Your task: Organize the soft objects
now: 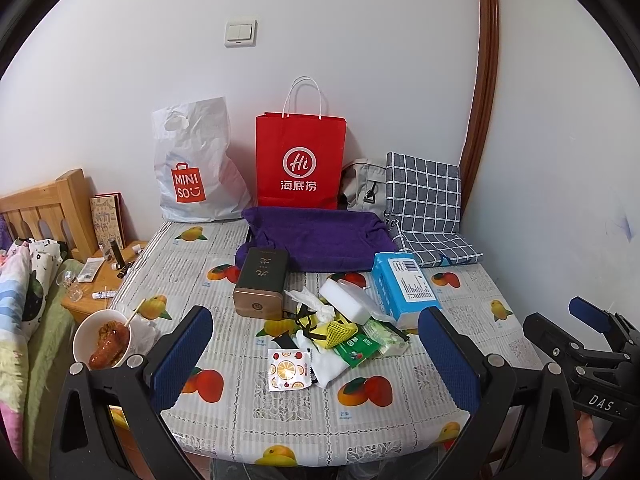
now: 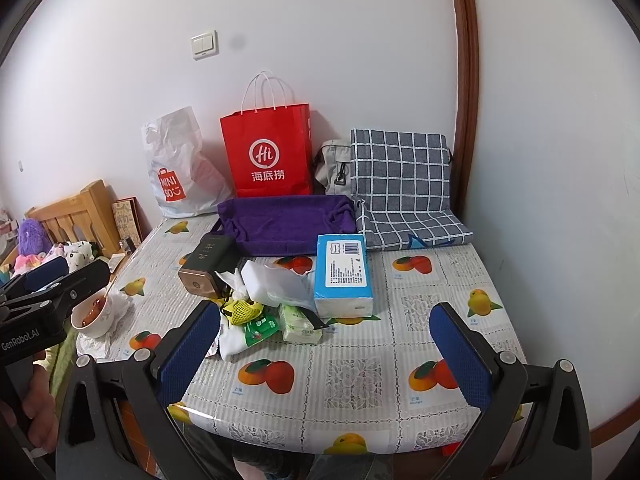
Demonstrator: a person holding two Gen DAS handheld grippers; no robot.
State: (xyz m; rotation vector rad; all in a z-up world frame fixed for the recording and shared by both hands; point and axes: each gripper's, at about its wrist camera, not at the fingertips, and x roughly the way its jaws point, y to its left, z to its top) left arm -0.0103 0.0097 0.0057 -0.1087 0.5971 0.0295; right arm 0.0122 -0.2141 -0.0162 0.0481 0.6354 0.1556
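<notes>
A pile of soft things lies mid-table: a blue tissue pack (image 1: 404,284) (image 2: 344,276), a bagged white sponge (image 1: 348,300) (image 2: 272,284), yellow foam netting (image 1: 338,330) (image 2: 242,308), a green tissue packet (image 1: 386,336) (image 2: 300,326) and a white cloth (image 1: 328,364) (image 2: 232,344). Behind them sits a purple towel-lined tray (image 1: 316,240) (image 2: 286,224). My left gripper (image 1: 318,356) hovers open at the table's near edge, short of the pile. My right gripper (image 2: 326,354) is also open and holds nothing, to the right of the left one.
A dark tin box (image 1: 262,280) lies left of the pile. A bowl of food (image 1: 105,340) stands at the left edge. A red paper bag (image 1: 300,160), a white plastic bag (image 1: 192,168) and a checked cushion (image 1: 428,208) line the back wall.
</notes>
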